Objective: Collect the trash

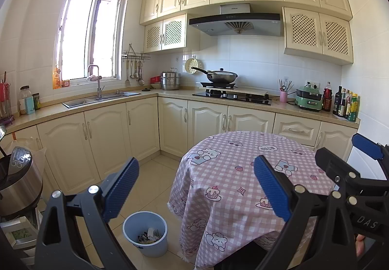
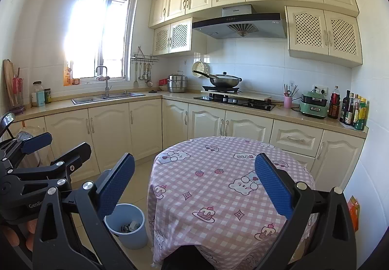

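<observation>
Both my left gripper (image 1: 195,187) and right gripper (image 2: 194,183) hold their fingers wide apart, empty. The round light-blue plastic bin (image 1: 145,233), scraps inside, stands on the floor left of the pink-checked tabletop (image 1: 243,187), low and nearer my left.

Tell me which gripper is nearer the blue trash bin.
Left. The left gripper hangs above the blue trash bin beside the table; the right gripper sits further right, over the tablecloth.
</observation>
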The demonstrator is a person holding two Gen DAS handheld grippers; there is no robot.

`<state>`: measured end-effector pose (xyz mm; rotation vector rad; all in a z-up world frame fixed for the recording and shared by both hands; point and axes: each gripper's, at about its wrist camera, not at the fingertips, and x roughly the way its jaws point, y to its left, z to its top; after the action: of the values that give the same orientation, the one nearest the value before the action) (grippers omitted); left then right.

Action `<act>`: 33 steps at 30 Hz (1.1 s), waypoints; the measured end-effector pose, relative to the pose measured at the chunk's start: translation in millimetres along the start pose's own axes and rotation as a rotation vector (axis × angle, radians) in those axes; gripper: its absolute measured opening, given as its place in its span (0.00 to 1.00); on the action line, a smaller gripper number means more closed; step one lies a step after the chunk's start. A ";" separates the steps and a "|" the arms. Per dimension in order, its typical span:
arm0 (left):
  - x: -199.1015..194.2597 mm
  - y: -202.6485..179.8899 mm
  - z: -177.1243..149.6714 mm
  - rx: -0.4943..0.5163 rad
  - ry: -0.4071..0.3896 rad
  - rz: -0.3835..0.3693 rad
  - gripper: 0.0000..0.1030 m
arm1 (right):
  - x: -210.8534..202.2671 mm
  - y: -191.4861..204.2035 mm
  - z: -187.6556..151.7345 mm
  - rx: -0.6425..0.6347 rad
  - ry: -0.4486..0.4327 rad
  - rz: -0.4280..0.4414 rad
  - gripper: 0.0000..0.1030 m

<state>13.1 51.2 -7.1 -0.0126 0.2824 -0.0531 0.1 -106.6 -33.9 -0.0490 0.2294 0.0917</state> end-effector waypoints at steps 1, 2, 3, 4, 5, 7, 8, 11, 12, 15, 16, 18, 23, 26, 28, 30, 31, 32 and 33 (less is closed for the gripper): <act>0.1 -0.2 -0.1 0.001 0.000 0.001 0.91 | 0.2 -0.3 0.2 0.001 0.001 -0.001 0.93; -0.2 -0.5 0.0 -0.001 0.000 0.001 0.91 | 0.5 -0.3 0.1 0.002 0.002 -0.002 0.93; -0.2 -0.6 0.0 -0.001 0.001 0.001 0.91 | 0.7 -0.5 -0.3 0.002 0.003 -0.004 0.93; 0.0 -0.6 -0.3 0.000 0.002 0.001 0.91 | 0.8 -0.8 -0.3 0.003 0.002 -0.005 0.93; 0.2 -1.3 -0.5 0.000 0.003 0.001 0.91 | 1.2 -1.1 -0.8 0.003 0.002 -0.006 0.93; 0.7 -0.7 -0.7 0.002 0.005 -0.002 0.91 | 1.4 -1.9 -1.1 0.004 0.002 -0.010 0.93; 0.6 -0.8 -0.7 0.003 0.005 -0.003 0.91 | 1.2 -2.4 -1.1 0.005 0.001 -0.011 0.93; 0.8 -2.0 -0.6 0.007 0.006 -0.005 0.91 | 0.8 -3.8 -1.4 0.008 -0.001 -0.016 0.93; 1.3 -2.1 -0.1 0.008 0.006 -0.007 0.91 | 0.8 -4.2 -1.7 0.009 -0.001 -0.016 0.93; 1.8 -2.6 -0.2 0.010 0.008 -0.007 0.91 | 0.4 -5.2 -2.4 0.012 -0.001 -0.020 0.93; 2.4 -3.1 -0.3 0.011 0.009 -0.007 0.91 | 0.7 -5.8 -2.5 0.012 0.000 -0.020 0.93; 2.9 -3.4 -0.8 0.013 0.010 -0.007 0.91 | 1.3 -6.6 -2.7 0.013 -0.001 -0.023 0.93; 3.9 -3.7 -1.5 0.013 0.014 -0.006 0.91 | 2.3 -7.0 -3.3 0.015 0.003 -0.022 0.93; 4.2 -3.8 -1.3 0.013 0.015 -0.006 0.91 | 2.7 -6.9 -3.4 0.015 0.004 -0.023 0.93; 5.1 -2.7 -1.7 0.012 0.017 -0.007 0.91 | 2.7 -7.0 -3.6 0.015 0.004 -0.022 0.93; 5.6 -2.8 -1.8 0.014 0.018 -0.004 0.91 | 2.9 -6.6 -3.8 0.014 0.005 -0.022 0.93; 6.2 -2.8 -1.6 0.015 0.018 -0.004 0.91 | 3.3 -6.8 -3.9 0.014 0.005 -0.020 0.93; 7.2 -2.3 -1.7 0.015 0.020 -0.001 0.91 | 4.5 -6.9 -3.8 0.014 0.006 -0.019 0.93; 8.6 -2.1 -1.3 0.016 0.020 0.001 0.91 | 6.0 -6.9 -3.4 0.013 0.008 -0.018 0.93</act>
<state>20.9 48.7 -10.7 0.0036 0.3024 -0.0545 5.8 -113.1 -38.4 -0.0383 0.2377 0.0721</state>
